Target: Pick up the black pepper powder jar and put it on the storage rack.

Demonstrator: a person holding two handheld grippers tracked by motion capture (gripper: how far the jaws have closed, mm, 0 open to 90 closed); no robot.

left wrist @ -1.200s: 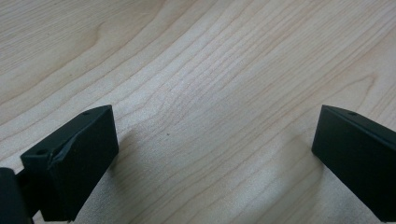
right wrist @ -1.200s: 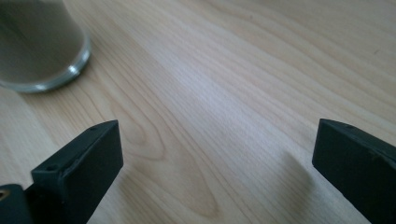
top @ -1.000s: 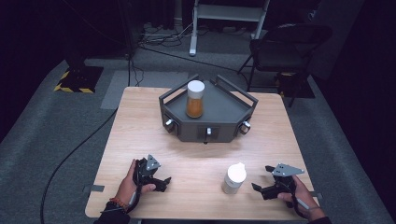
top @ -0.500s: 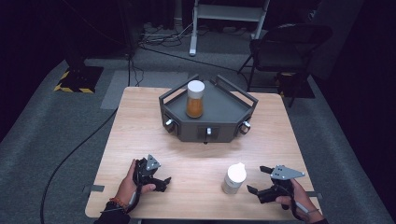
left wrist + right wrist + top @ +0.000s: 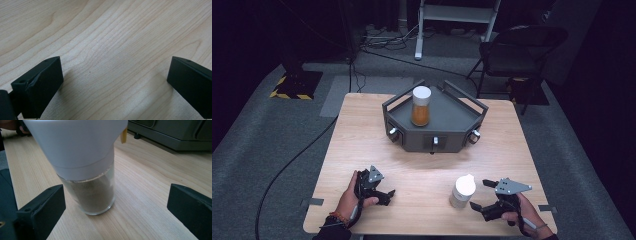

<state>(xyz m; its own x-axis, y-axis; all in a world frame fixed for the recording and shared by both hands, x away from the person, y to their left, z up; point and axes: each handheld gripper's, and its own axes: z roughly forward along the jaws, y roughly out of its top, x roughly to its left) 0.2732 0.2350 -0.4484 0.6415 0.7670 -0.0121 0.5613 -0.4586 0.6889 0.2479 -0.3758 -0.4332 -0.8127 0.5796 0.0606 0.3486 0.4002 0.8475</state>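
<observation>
Spice jar (image 5: 462, 191) is best centred between the spread jaws of the right gripper (image 5: 478, 194) before squeezing; left gripper (image 5: 387, 195) is spread too.

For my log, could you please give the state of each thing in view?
Right gripper: open, jaws either side of the white-capped jar, not touching.
White-capped jar: upright on table, capped.
Left gripper: open, empty.
Orange jar: upright in grey tray, capped.
</observation>
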